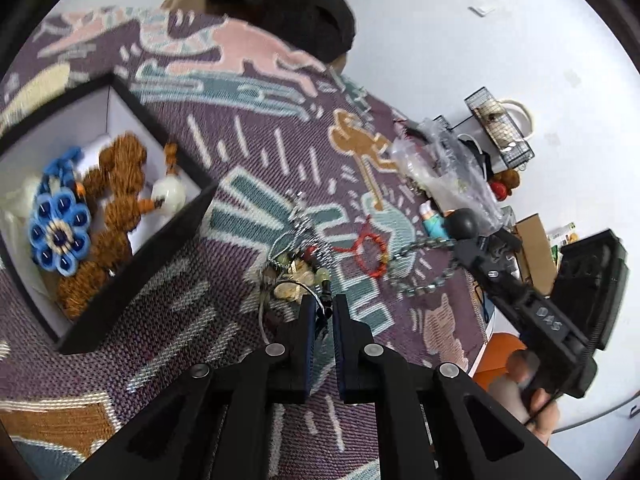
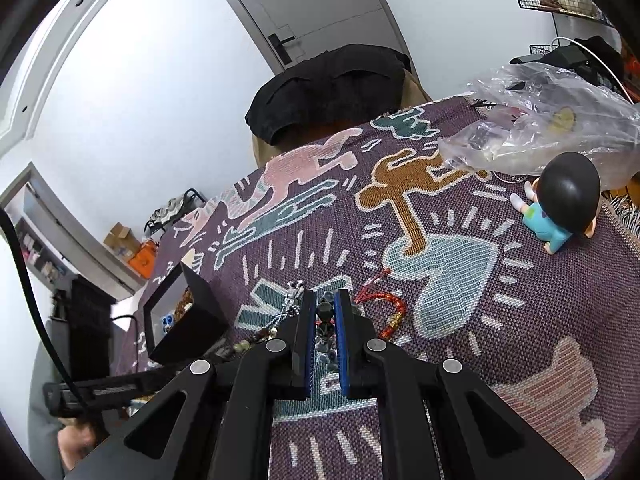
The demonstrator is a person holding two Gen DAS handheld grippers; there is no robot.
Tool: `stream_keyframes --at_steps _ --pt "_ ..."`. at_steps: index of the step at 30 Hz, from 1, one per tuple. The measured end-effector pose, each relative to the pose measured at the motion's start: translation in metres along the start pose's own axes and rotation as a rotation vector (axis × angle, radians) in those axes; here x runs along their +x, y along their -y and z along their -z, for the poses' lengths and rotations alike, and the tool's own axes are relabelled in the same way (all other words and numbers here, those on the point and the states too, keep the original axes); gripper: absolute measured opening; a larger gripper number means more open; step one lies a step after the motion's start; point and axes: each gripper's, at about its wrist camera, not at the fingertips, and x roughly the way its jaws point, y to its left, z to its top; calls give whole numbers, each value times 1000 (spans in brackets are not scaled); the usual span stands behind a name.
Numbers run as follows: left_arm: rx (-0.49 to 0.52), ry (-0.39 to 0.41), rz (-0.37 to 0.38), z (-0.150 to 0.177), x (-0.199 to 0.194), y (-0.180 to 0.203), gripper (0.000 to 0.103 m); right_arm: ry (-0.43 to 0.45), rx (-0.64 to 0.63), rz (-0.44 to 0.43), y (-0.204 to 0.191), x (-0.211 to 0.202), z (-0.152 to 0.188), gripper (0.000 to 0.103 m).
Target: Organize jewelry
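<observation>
- Left tongs [image 1: 323, 308]: narrow gap, dark bead strand [image 1: 325, 309] between fingers, grip unclear.
- Right tongs [image 2: 324, 312]: closed on chunky chain [image 2: 325, 322].
- Black box [image 1: 176, 236] at 10 o'clock.

Black jaws, blue pads [image 2: 309, 354], silver screws [image 1: 275, 349]

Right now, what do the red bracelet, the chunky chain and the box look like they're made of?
Red bracelet: knotted cord, matte, apparently with a gold bead. Chunky chain: metal, judging by its shiny silver links. Box: probably rigid card, matte black outside with a pale lining.
</observation>
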Motion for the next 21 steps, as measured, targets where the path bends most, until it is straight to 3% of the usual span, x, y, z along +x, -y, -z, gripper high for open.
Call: stream_keyframes --at_steps 7,11,15,16,18,19,20,21 --pt "111 86 -81 -4 -27 27 8 0 -6 -10 -3 1 0 10" --pt "103 60 -119 -2 -17 21 8 2 -9 -13 -4 -1 1 10" --pt "73 -36 -137 2 8 12 9 1 -11 -10 -4 0 1 10" --pt "66 -54 -146 3 13 11 17 0 -11 -10 -3 0 1 10" --pt "75 -52 -171 6 19 12 54 -1 -11 -8 -3 1 2 10" --pt "80 -47 -168 7 20 13 85 -1 -11 -8 -2 1 2 10" --pt "83 -36 -156 7 20 15 94 -1 -9 -7 -2 1 2 10" --pt "85 -29 -154 7 21 17 94 -2 -7 -6 -1 1 1 10"
